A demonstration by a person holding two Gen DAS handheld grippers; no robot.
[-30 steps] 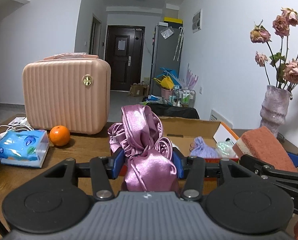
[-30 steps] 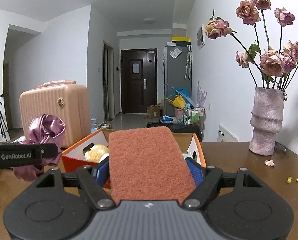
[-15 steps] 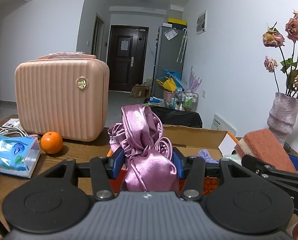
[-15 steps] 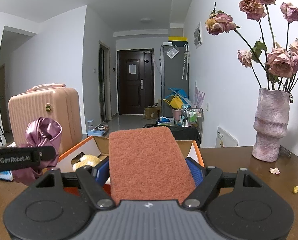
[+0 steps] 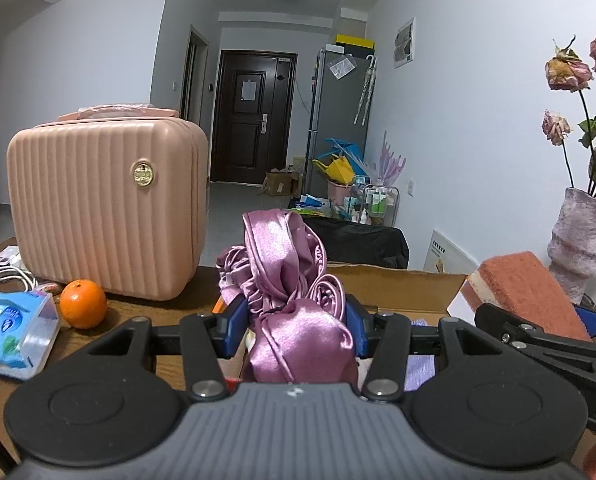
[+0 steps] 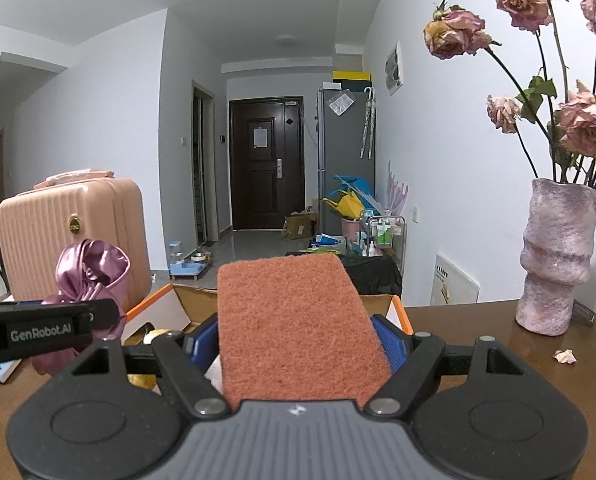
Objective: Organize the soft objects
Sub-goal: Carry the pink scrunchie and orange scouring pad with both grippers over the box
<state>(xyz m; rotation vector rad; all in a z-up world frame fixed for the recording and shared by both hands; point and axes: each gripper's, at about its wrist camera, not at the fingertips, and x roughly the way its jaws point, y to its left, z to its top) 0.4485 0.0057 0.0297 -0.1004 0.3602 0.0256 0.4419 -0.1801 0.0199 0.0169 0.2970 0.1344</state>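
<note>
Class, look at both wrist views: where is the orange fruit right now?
In the left wrist view, the orange sits on the table at left, between the tissue pack and the pink case.

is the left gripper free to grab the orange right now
Probably not. The left gripper is shut on the satin cloth, so it has no free jaws. The orange sits unblocked on the table, off to its left.

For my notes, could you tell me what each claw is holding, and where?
Left claw: purple satin cloth, pinched mid-bundle. Right claw: orange sponge, gripped by its side edges.
</note>
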